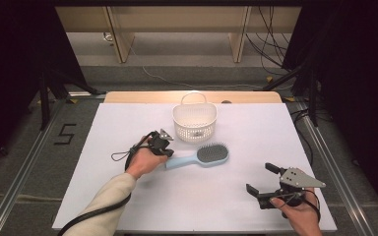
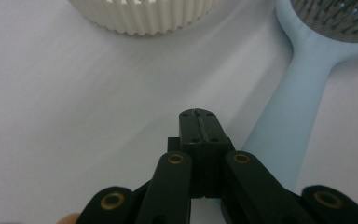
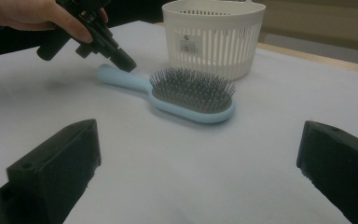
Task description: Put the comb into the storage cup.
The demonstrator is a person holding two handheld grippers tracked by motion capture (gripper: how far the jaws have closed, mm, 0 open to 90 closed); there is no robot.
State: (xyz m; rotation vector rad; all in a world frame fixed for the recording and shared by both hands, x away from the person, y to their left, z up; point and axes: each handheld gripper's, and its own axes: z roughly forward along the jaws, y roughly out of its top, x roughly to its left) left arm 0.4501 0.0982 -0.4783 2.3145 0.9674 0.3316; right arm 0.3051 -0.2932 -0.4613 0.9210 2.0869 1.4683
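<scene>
**White sheet, basket and brush between two grippers**

The room point(image 1: 187, 54) is dim, with black drapes at either side, a grey floor and pale wooden furniture legs beyond the table; cables trail across the floor at the far right; a "5" point(image 1: 65, 133) is marked on the floor to the left of the table.

The table point(image 1: 128, 96) shows a light wood strip at its far edge; a white sheet point(image 1: 187, 196) covers almost all of the rest, smooth and matte.

The white slotted basket point(image 1: 194, 121) stands upright on the sheet, just beyond and to the right of the left gripper point(image 1: 166, 147); its thin handle arches over the top.

The light blue hairbrush point(image 1: 199, 156) lies bristles-up, its handle end just beside the left gripper's tip and its head pointing away to that gripper's right; it sits ahead and to the left of the right gripper point(image 1: 262, 178), well apart from it.

The left gripper's jaws are pressed together on nothing, tilted down beside the brush handle; whether they touch it I cannot tell; the right gripper rests low near the sheet's near right corner, jaws spread wide and empty.
</scene>
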